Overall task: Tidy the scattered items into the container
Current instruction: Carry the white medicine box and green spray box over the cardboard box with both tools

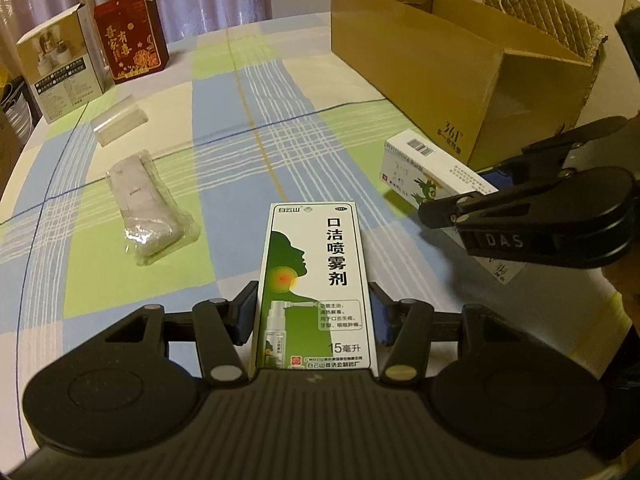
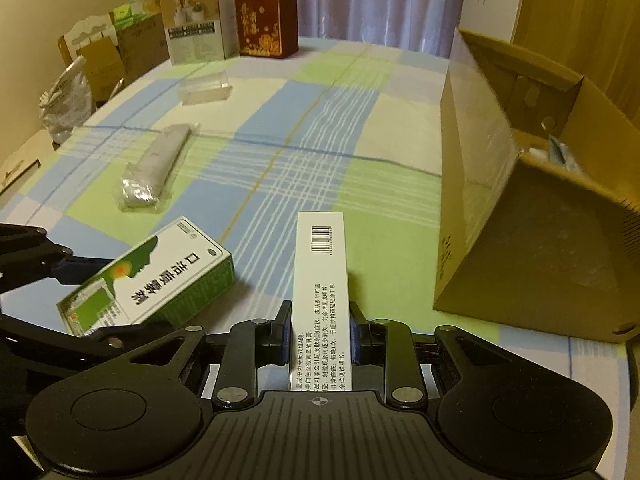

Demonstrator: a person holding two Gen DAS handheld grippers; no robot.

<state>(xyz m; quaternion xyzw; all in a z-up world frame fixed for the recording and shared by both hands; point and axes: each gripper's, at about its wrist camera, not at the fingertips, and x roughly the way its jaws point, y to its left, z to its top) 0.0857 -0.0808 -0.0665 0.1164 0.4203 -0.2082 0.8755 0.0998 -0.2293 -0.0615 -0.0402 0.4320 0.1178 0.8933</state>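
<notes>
口洁喷雾剂 box [image 1: 316,288], 15毫升, carton [image 1: 460,80] perhaps 361°

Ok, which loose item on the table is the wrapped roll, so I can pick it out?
Start from the big cardboard box and look across the checked tablecloth toward its opposite side. The wrapped roll lies flat there, nearer than the small clear plastic case. It alone is soft, pale and sealed in crinkly clear film; the others are stiff boxes.

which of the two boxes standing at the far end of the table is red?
The red box, with gold characters on its front. The one beside it, nearer the table's edge, is the white box with a photo and printed text.
</notes>
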